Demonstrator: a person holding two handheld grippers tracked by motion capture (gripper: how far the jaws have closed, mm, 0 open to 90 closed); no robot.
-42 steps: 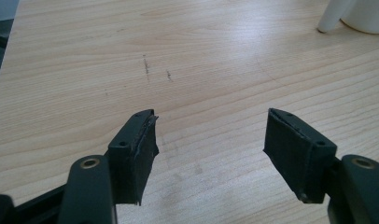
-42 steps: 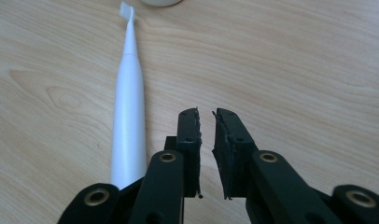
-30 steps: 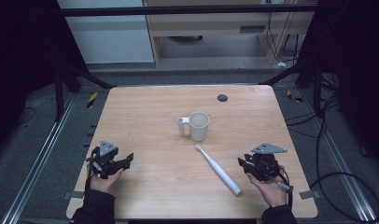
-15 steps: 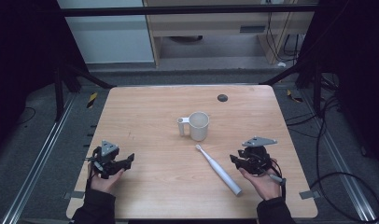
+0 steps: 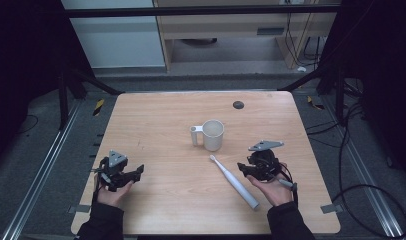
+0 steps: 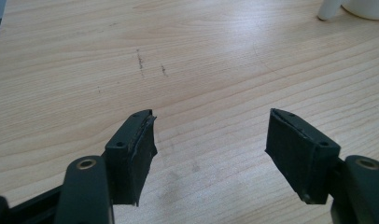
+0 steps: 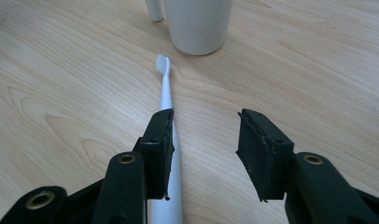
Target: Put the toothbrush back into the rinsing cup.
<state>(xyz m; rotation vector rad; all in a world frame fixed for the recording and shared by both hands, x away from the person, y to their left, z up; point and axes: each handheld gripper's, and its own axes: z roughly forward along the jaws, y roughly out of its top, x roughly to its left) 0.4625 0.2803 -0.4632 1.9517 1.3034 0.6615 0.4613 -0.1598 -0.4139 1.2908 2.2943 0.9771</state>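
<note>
A white electric toothbrush (image 5: 234, 181) lies flat on the wooden table (image 5: 161, 125), its brush head toward a white mug (image 5: 212, 135) with a handle on its left. My right gripper (image 5: 244, 169) is open just right of the toothbrush. In the right gripper view that gripper (image 7: 205, 135) hovers with its left jaw over the toothbrush (image 7: 166, 95) handle, and the mug (image 7: 198, 23) stands ahead. My left gripper (image 5: 136, 171) rests open near the table's front left corner. Bare wood lies between the jaws of the left gripper (image 6: 211, 130), with the mug's handle (image 6: 328, 9) at the top right.
A small dark round mark (image 5: 238, 105) sits near the table's far edge. Metal rails (image 5: 36, 175) run along the floor on both sides, and cables (image 5: 361, 165) trail at the right. A cabinet (image 5: 231, 30) stands beyond the table.
My right gripper has moved left and forward, closing in on the toothbrush. The left gripper has stayed in place.
</note>
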